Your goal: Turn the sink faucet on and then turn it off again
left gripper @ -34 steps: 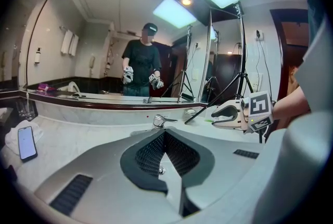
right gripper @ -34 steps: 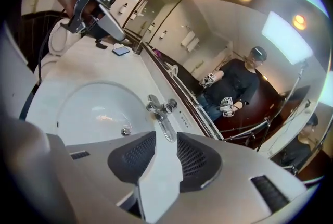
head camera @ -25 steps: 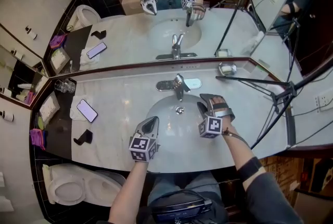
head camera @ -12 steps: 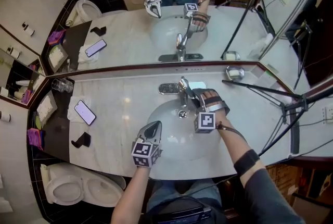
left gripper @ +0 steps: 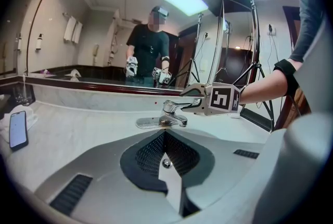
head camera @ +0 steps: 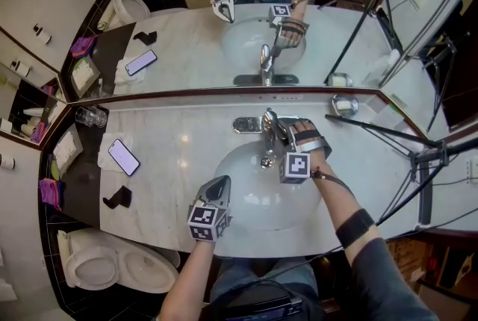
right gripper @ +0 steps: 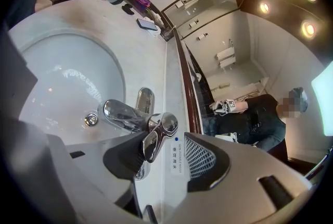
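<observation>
The faucet stood on the worktop behind the sink. The right gripper, its fingers just opened wide, straddled the faucet lever, which pointed back along them, ungripped. The left gripper, fingers together and empty, hung farther off.

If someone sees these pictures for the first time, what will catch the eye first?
First, the right gripper at the shiny chrome faucet behind the white oval basin: its jaws, which have just been opening, stand apart around the faucet's lever. Next, the left gripper over the basin's near side, holding nothing, and the wide wall mirror that doubles the scene.
</observation>
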### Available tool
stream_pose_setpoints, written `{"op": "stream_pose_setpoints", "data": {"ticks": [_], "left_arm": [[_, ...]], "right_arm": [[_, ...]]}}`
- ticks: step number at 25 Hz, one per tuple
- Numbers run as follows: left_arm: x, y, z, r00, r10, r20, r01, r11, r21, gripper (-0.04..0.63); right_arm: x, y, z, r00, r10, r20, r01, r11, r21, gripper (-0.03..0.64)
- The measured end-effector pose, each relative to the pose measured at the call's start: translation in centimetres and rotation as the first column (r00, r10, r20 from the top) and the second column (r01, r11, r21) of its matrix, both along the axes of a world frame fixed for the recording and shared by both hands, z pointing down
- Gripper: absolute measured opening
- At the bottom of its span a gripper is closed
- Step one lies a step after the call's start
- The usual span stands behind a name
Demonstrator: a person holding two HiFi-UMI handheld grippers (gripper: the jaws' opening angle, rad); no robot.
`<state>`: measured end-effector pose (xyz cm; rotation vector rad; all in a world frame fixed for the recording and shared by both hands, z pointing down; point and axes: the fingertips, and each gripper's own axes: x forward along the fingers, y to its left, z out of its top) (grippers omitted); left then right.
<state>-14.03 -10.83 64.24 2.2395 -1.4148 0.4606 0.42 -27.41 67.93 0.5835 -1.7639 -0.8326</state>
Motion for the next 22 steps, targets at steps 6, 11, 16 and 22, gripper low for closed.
{"op": "stream_pose_setpoints", "data": {"ticks": [6, 11, 16, 22], "left_arm": [[0.0, 0.3, 0.2, 1.0, 0.0, -0.006, 0.0, 1.0, -0.002, -0.012], [0.0, 0.7, 0.3, 1.0, -0.002, -0.005, 0.002, 1.0, -0.005, -0.012], [-0.2, 0.9, 0.3, 1.0, -0.009, -0.009, 0.009, 1.0, -0.004, -0.012], [-0.4, 0.9, -0.1, 1.0, -0.017, -0.011, 0.017, 1.0, 0.001, -0.012]], "right_arm": [[-0.2, -0.3, -0.5, 1.0, 0.009, 0.002, -0.009, 1.0, -0.002, 0.23], [-0.6, -1.1, -2.1, 0.999, 0.027, 0.038, -0.027, 1.0, 0.008, 0.229], [-1.0, -1.9, -1.8, 1.0, 0.02, 0.016, -0.019, 0.999, -0.048, 0.229], [-1.7, -1.8, -3.2, 0.998, 0.033, 0.046, -0.03, 0.997, -0.075, 0.229]]}}
